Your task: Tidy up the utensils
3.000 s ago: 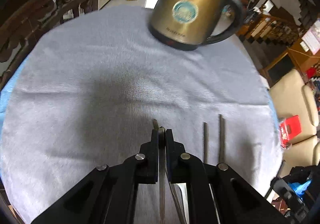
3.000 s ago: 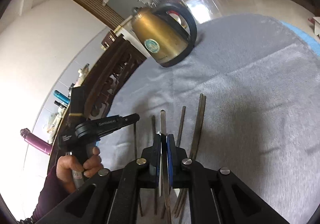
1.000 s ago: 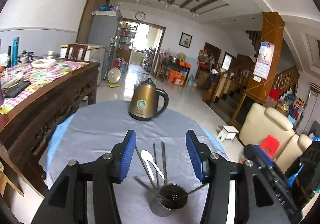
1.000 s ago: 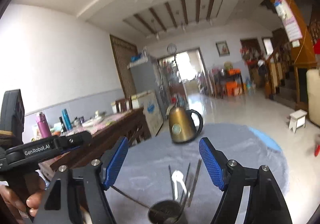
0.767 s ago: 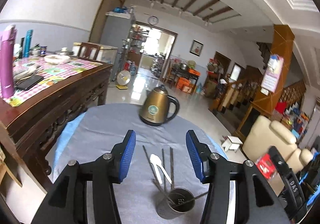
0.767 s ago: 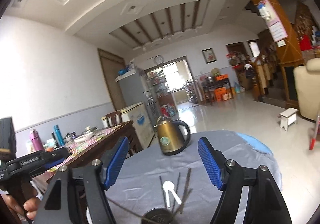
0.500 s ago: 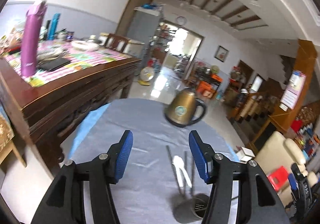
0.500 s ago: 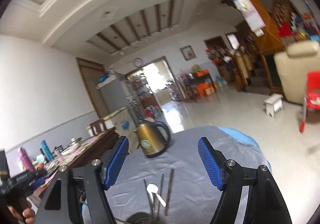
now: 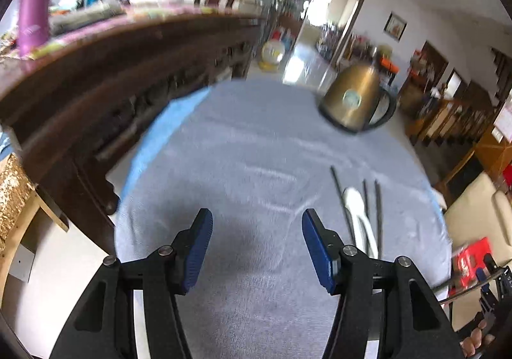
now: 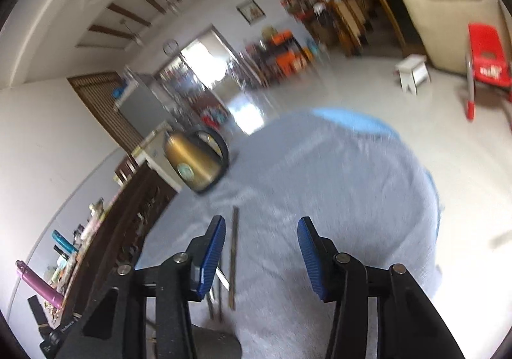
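Hovering over grey-clothed desk (image 9: 243,147), left gripper (image 9: 257,232) jaws apart, right gripper (image 10: 260,239) jaws just narrowing, empty, utensils (image 9: 358,208) beside.

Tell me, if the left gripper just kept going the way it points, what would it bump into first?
Most likely the bare grey tablecloth. The left gripper tilts down with open, empty fingers, and only cloth lies ahead. The white plastic spoon and dark chopsticks lie off to its right, though blur hides depth.
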